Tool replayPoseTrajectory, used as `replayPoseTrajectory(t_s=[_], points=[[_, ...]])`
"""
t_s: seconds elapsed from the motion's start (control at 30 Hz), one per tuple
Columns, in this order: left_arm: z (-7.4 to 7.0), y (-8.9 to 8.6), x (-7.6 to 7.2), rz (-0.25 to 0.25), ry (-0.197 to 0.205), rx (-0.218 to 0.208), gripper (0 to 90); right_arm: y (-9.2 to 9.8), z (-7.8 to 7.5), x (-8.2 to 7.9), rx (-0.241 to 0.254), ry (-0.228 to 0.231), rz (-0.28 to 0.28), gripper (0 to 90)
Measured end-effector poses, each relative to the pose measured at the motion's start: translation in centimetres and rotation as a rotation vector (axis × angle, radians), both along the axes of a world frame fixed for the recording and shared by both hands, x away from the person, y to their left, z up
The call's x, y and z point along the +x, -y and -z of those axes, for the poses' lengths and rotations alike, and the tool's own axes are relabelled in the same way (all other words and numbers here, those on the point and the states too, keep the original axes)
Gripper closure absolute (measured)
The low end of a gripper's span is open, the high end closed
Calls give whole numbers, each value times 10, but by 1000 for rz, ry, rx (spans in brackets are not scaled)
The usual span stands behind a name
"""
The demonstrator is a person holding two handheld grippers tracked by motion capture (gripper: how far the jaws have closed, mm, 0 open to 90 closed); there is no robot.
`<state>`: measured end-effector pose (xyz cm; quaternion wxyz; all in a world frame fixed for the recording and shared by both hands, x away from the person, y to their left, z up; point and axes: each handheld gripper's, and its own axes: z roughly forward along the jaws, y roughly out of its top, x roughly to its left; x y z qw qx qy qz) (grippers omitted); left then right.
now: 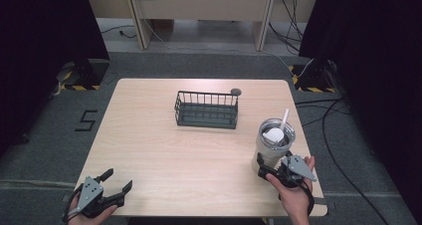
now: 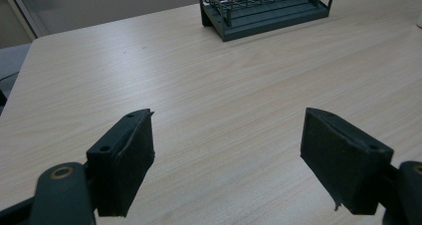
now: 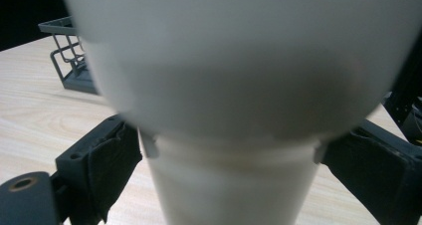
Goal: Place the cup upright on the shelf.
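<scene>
A light wooden desk (image 1: pixel 164 150) carries a dark wire basket (image 1: pixel 206 109) near its far middle, and a small dark round thing (image 1: pixel 236 91), too small to identify, lies just behind the basket's right far corner. Toward the right near side stands a white tumbler (image 1: pixel 272 144) with a clear lid and a white straw (image 1: pixel 284 119) leaning up and to the right out of it. The right tool (image 1: pixel 271 172), held in the person's right hand (image 1: pixel 294 195), sits at the base of this tumbler; in the right gripper view the narrow lower part of the tumbler (image 3: pixel 234 185) stands between the two black jaws, with the pads (image 3: pixel 107 170) close on either side of it, pressed against or very nearly against its wall, so the tool looks closed around the tumbler. The basket (image 3: pixel 67 60) shows at the left edge of that view, well beyond the cup. The left tool (image 1: pixel 115 185) rests at the near left corner of the desk in the person's left hand (image 1: pixel 92 212), its jaws spread wide with nothing between them. In the left gripper view the two pads (image 2: pixel 127 160) stand far apart over bare wood, and the basket (image 2: pixel 263 8) sits farther off at the top. Black curtains flank the scene, and cables trail over the grey floor (image 1: pixel 45 135) to the right.
</scene>
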<state>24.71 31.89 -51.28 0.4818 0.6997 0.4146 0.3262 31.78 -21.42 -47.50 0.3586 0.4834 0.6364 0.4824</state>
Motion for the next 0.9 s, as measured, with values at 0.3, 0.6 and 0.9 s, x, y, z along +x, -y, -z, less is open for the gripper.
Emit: replayPoseTrajectory(t_s=[0.3, 0.6, 0.9], points=[[0, 0, 0, 4, -2, 3, 205, -3, 5, 13, 1, -3, -2, 78], [0, 1, 0, 11, -1, 6, 207, -2, 11, 23, 3, 5, -32, 96], [1, 1, 0, 7, -2, 9, 210, -1, 8, 24, -8, 0, -44, 102]])
